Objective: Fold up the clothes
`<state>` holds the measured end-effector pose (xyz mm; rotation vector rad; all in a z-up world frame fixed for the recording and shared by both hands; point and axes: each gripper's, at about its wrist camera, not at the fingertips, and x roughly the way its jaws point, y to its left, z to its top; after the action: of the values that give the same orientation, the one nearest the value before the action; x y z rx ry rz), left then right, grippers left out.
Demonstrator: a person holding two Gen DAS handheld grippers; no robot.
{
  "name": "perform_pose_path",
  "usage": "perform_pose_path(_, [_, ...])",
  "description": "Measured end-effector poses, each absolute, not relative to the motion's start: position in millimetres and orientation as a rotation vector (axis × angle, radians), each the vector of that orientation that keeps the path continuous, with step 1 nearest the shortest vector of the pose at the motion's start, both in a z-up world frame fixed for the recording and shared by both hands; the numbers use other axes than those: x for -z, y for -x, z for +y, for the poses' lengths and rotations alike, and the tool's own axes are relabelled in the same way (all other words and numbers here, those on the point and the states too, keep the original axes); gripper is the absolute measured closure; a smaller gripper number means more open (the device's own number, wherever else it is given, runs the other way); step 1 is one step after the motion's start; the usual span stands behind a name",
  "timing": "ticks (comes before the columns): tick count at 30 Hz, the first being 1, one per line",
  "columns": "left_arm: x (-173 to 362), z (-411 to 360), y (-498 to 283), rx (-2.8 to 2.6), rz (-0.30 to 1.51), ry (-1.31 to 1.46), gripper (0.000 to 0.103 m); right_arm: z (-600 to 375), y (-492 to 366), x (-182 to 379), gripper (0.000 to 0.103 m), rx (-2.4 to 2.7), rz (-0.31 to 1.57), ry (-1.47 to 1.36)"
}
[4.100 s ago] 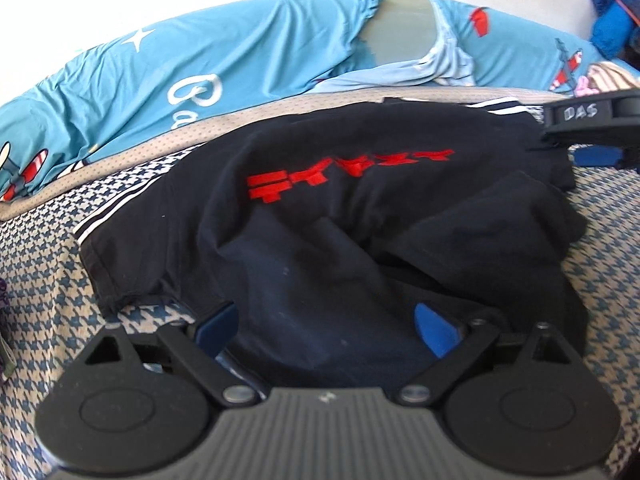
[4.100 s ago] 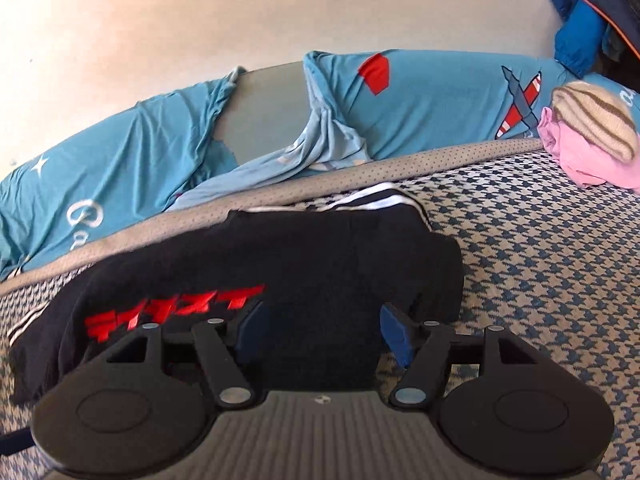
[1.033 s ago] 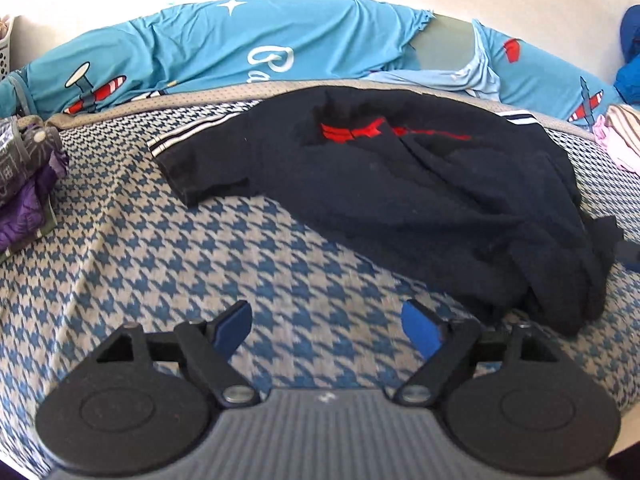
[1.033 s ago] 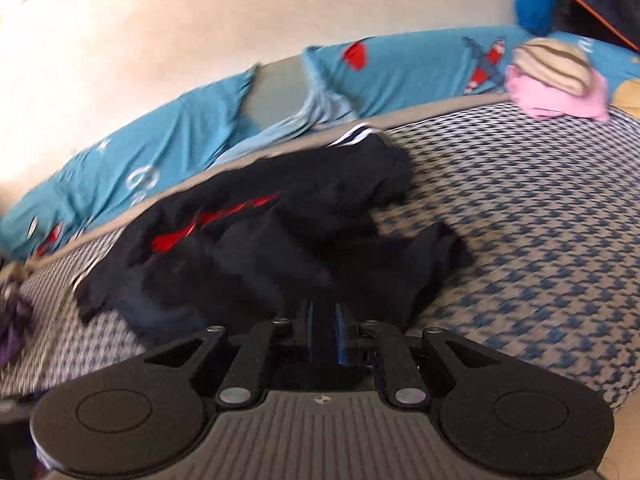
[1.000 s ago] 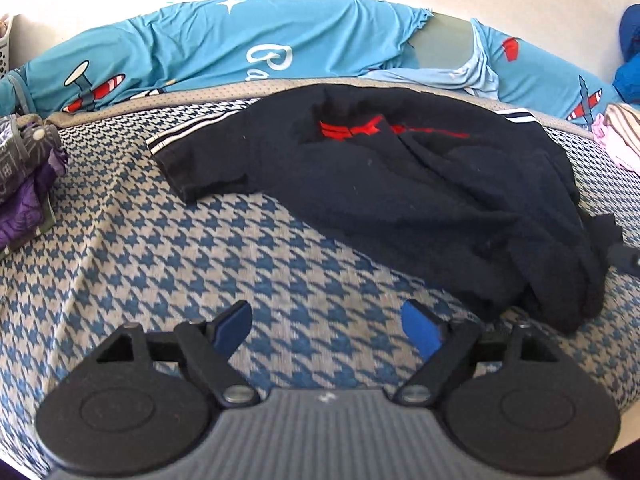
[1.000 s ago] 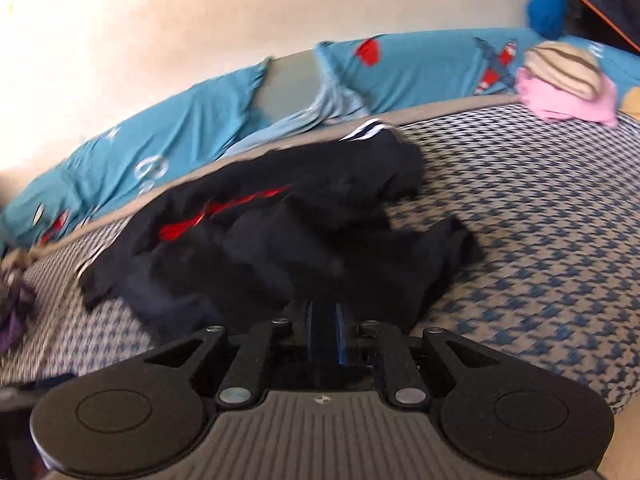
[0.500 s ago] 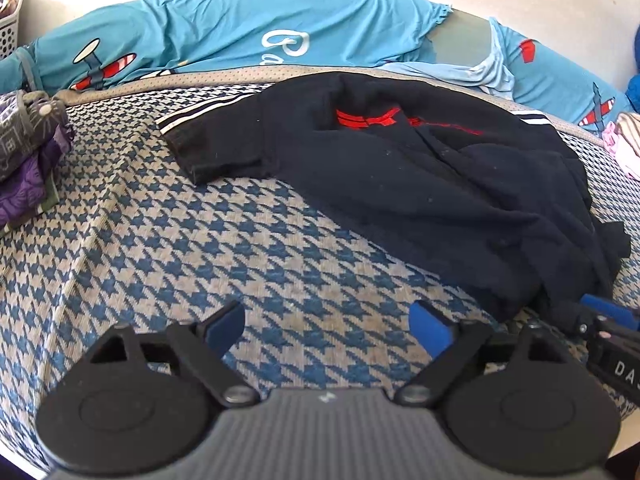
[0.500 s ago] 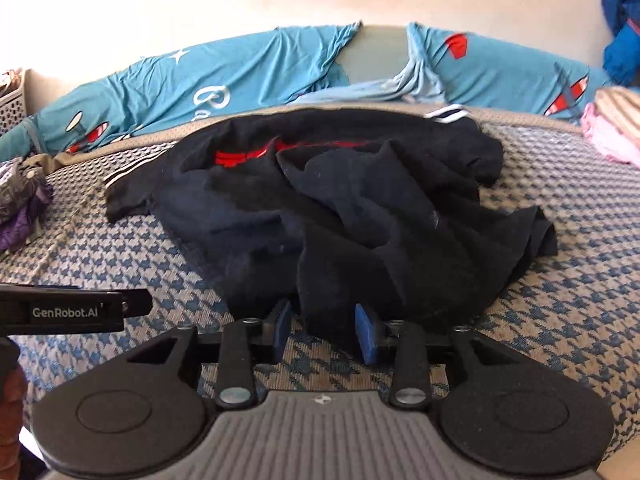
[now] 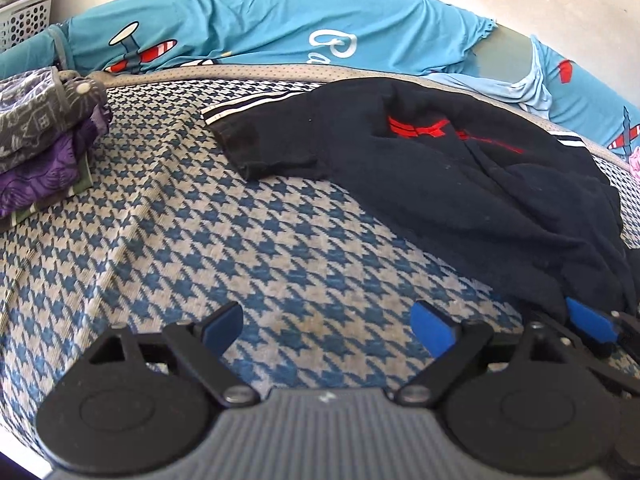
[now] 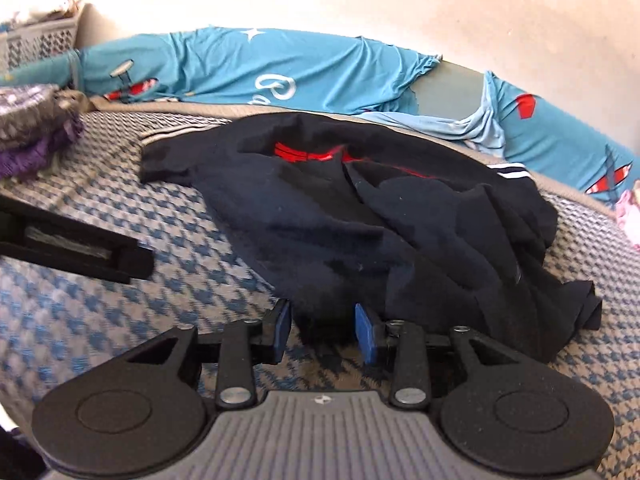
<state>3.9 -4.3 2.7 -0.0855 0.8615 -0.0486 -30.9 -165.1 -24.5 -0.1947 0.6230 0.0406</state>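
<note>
A crumpled black T-shirt (image 9: pixel 440 184) with red print and white-striped sleeves lies on the houndstooth bed cover (image 9: pixel 200 240). My left gripper (image 9: pixel 328 326) is open over bare cover, to the left of the shirt's near hem, with nothing between its fingers. In the right wrist view the same black T-shirt (image 10: pixel 360 216) is bunched toward me. My right gripper (image 10: pixel 323 330) stands partly open, and the shirt's near hem sits in the gap between its blue pads. The right gripper's fingers (image 9: pixel 588 320) also show at the hem in the left wrist view.
A folded stack of grey and purple clothes (image 9: pixel 36 144) sits at the left. Blue airplane-print bedding (image 9: pixel 280 32) runs along the wall behind the shirt, and a white basket (image 9: pixel 24 16) stands in the far left corner. Pink cloth (image 10: pixel 628 216) lies at the right.
My right gripper was shut on the shirt's hem one second ago and has opened. My left gripper has swung left, bringing the clothes stack into view.
</note>
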Motion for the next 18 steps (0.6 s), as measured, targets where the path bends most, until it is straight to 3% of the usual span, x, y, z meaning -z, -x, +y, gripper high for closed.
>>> perform_pose_path(3, [-5, -1, -4, 0.042, 0.854, 0.093, 0.012, -164, 30, 23, 0.095, -0.024, 0.604, 0.193])
perform_pose_path(18, [-56, 52, 9, -0.085, 0.660, 0.129, 0.010, -114, 64, -31, 0.096, -0.377, 0.618, -0.076])
